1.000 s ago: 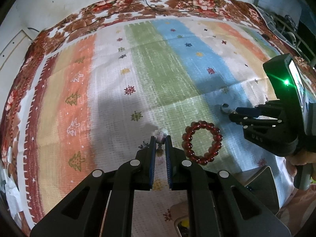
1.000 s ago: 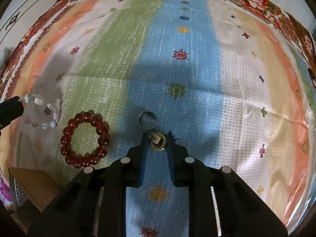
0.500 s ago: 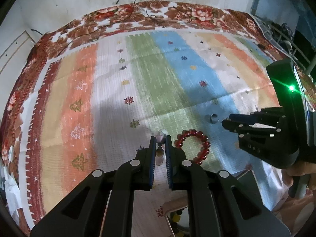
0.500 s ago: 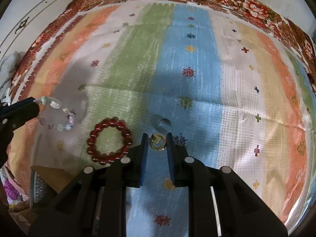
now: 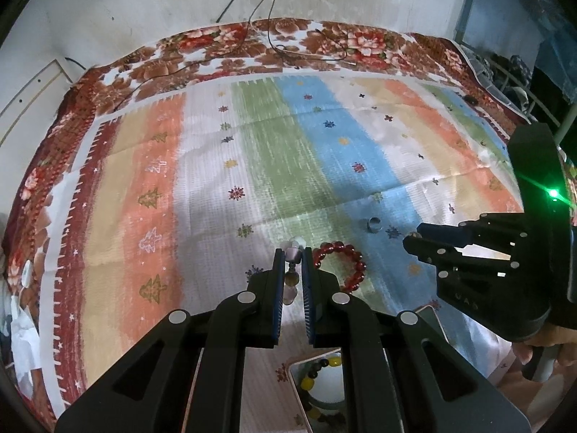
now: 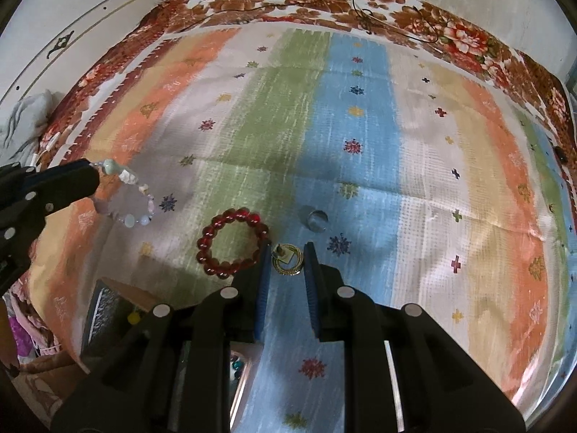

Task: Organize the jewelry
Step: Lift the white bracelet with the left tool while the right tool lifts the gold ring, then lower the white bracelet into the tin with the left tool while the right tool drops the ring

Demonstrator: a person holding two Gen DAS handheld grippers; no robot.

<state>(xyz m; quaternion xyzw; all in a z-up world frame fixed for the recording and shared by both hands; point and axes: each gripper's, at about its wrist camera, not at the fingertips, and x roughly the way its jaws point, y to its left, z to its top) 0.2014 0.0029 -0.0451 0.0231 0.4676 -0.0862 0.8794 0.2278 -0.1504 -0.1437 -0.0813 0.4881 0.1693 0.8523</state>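
Biggest worry here, honestly: both pinches looked thin. Left gripper (image 5: 293, 252) pressed together on just a bead or two of the pale bead bracelet (image 6: 126, 195), rest of the loop dangling free in the air over the striped cloth (image 5: 324, 166). Could easily have slipped out with any jerk, or caught a swinging loop on something on the way to the box. Right gripper (image 6: 286, 258) nipping the gold earring (image 6: 287, 259) near the fingertips, also lifted off the cloth by the look of it. Tiny, flat, hard thing, so likely to pop out sideways or rotate if squeezed unevenly.

Around the place: red bead bracelet (image 6: 232, 241) lying flat on the green stripe, just beside the right gripper's left finger. Silver ring (image 6: 316, 218) lying on the blue stripe just beyond the earring. Jewelry box (image 5: 321, 393) at the near edge under the left gripper, some yellow and dark beads already inside. Couldn't tell which compartment was free. Grippers fairly close together too, so possible bump over the box.
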